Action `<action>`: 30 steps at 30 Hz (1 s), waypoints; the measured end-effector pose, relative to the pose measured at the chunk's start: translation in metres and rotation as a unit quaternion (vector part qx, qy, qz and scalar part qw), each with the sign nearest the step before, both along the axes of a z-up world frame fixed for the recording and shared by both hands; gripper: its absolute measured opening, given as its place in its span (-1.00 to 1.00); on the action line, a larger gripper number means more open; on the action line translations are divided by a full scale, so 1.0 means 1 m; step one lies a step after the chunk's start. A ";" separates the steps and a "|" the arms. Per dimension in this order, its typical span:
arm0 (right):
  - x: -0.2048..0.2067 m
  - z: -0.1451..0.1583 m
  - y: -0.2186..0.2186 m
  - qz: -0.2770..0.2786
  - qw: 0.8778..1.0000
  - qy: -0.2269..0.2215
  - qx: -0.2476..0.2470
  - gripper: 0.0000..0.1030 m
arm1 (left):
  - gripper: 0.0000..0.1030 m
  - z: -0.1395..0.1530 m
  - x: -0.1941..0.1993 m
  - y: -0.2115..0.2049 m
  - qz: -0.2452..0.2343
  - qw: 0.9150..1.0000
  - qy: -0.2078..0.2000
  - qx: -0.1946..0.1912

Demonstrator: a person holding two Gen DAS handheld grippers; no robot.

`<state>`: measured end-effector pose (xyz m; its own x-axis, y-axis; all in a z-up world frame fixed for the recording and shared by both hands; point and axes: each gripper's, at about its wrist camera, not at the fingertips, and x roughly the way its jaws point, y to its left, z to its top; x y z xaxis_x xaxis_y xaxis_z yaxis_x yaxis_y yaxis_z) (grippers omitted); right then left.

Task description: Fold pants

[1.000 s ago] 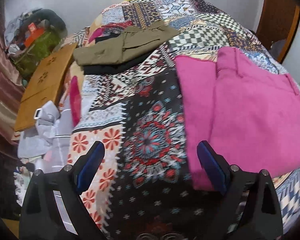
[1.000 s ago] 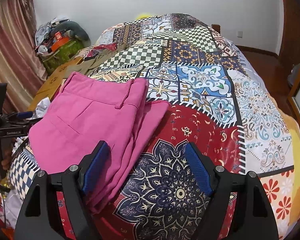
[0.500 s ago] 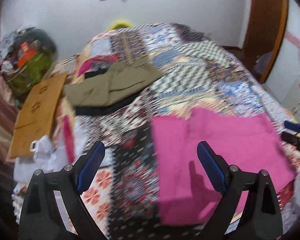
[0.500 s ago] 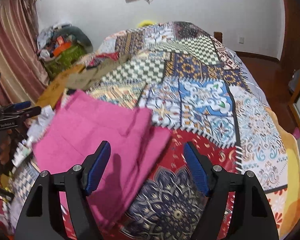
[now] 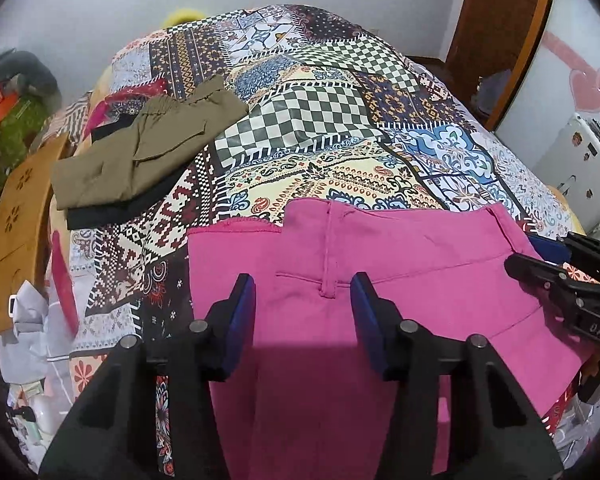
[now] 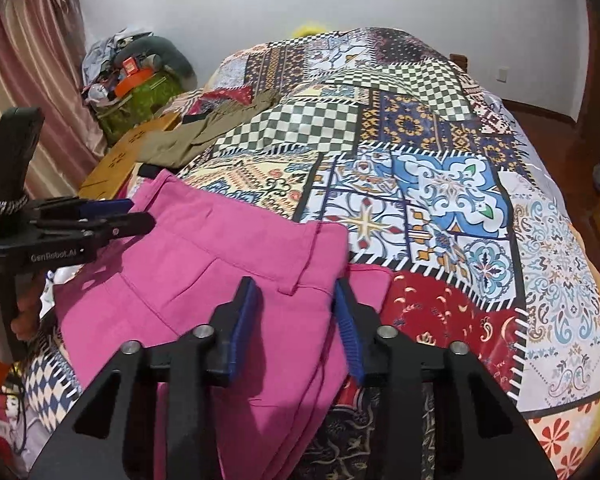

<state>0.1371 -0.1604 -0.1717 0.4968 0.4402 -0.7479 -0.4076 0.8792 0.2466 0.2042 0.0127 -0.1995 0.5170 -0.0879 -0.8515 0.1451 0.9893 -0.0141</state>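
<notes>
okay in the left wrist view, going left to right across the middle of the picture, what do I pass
Wooden board → olive pants on a black garment → pink pants on the patchwork bedspread → right gripper at the pants' right edge → white appliance.

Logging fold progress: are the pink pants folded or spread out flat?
Folded. The pink pants lie as a compact stack on the bedspread, with layered edges along one side and the waistband showing on top.

Olive trousers [image 5: 140,148] on patchwork bedspread [image 5: 340,128]
</notes>
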 end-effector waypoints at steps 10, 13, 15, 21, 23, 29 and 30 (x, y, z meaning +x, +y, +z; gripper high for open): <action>0.000 0.006 -0.003 -0.006 1.000 0.009 0.003 -0.36 | 0.03 0.014 -0.004 0.012 0.011 1.000 -0.004 0.004; -0.006 0.016 -0.012 -0.013 1.000 0.000 0.018 -0.35 | 0.07 0.023 -0.009 0.026 0.023 1.000 -0.010 -0.011; -0.009 0.021 -0.016 -0.021 1.000 -0.005 0.022 -0.32 | 0.18 0.025 -0.012 0.034 0.028 0.999 -0.011 -0.017; -0.015 0.020 -0.024 -0.031 0.999 0.004 0.027 0.12 | 0.60 0.008 -0.024 0.045 0.033 0.999 0.009 -0.040; -0.017 0.012 -0.022 -0.030 0.999 0.014 0.017 0.21 | 0.62 -0.003 -0.024 0.043 0.033 0.998 0.026 -0.040; -0.019 -0.004 -0.026 -0.041 0.998 0.043 0.035 0.24 | 0.71 -0.018 -0.021 0.054 0.059 0.992 0.048 -0.097; -0.019 -0.005 -0.026 -0.041 0.997 0.045 0.039 0.27 | 0.72 -0.020 -0.020 0.056 0.062 0.991 0.052 -0.105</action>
